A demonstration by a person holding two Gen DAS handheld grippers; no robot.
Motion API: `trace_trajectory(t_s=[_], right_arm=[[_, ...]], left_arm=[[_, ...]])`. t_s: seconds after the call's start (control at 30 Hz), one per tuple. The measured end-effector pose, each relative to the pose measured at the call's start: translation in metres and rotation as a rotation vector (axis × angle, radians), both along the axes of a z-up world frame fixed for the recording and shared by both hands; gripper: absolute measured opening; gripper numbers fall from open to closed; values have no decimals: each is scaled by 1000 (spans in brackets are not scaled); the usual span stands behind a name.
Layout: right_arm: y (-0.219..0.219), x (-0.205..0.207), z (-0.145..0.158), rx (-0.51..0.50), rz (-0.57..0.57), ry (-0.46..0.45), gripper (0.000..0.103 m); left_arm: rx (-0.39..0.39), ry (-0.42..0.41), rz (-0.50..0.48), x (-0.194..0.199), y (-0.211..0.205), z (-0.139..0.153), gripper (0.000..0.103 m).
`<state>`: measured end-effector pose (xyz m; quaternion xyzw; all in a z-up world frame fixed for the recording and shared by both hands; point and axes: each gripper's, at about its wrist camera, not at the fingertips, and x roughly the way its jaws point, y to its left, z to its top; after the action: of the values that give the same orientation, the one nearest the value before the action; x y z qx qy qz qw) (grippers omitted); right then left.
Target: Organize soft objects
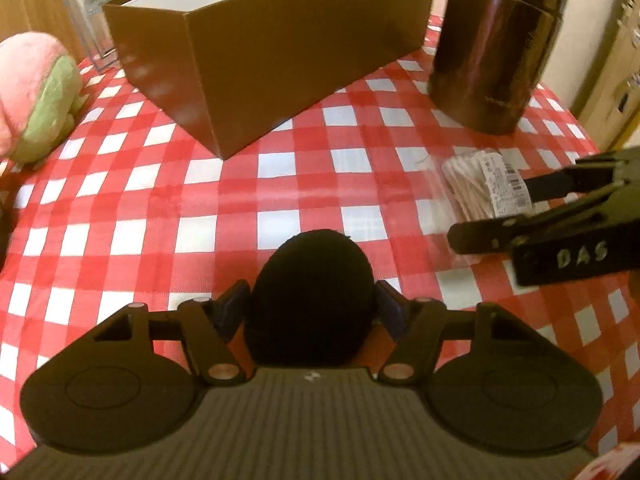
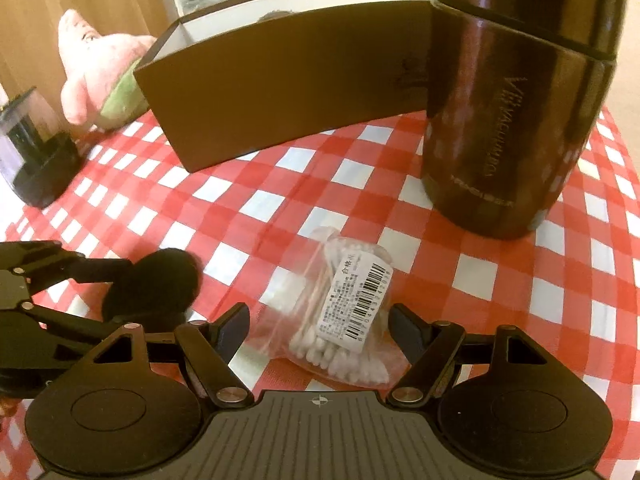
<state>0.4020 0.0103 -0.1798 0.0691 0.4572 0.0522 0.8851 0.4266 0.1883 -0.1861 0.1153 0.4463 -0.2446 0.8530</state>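
Note:
My left gripper (image 1: 310, 300) is shut on a black fuzzy soft ball (image 1: 310, 280), held low over the checked cloth; it also shows in the right wrist view (image 2: 160, 280). My right gripper (image 2: 318, 320) is open, its fingers on either side of a clear bag of cotton swabs (image 2: 344, 312), which also shows in the left wrist view (image 1: 484, 188). A brown open box (image 1: 272, 60) stands ahead, with a white inside (image 2: 288, 12). A pink and green plush toy (image 1: 36, 92) lies left of the box (image 2: 100, 76).
A dark brown vacuum flask (image 2: 516, 100) stands right of the box (image 1: 500, 40). A clear stand with a black base (image 2: 36, 160) is at the far left. A clear picture frame (image 1: 88, 0) stands behind the box. The red and white checked cloth (image 1: 280, 200) covers the table.

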Motion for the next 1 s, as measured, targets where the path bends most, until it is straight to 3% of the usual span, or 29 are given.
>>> trace_trajectory(t_s=[0.17, 0.27, 0.47, 1.0], right_arm=[[7, 1, -5, -46, 5, -7, 73], [9, 0, -7, -63, 20, -9, 54], [10, 0, -5, -65, 51, -12, 37], [10, -9, 12, -2, 99, -24, 32]], left_arm=[[-13, 10, 79, -2, 0, 2, 62], [-14, 20, 112, -4, -1, 3, 62], [-21, 36, 148, -5, -1, 4, 62], [-49, 37, 192, -16, 9, 20, 61]])
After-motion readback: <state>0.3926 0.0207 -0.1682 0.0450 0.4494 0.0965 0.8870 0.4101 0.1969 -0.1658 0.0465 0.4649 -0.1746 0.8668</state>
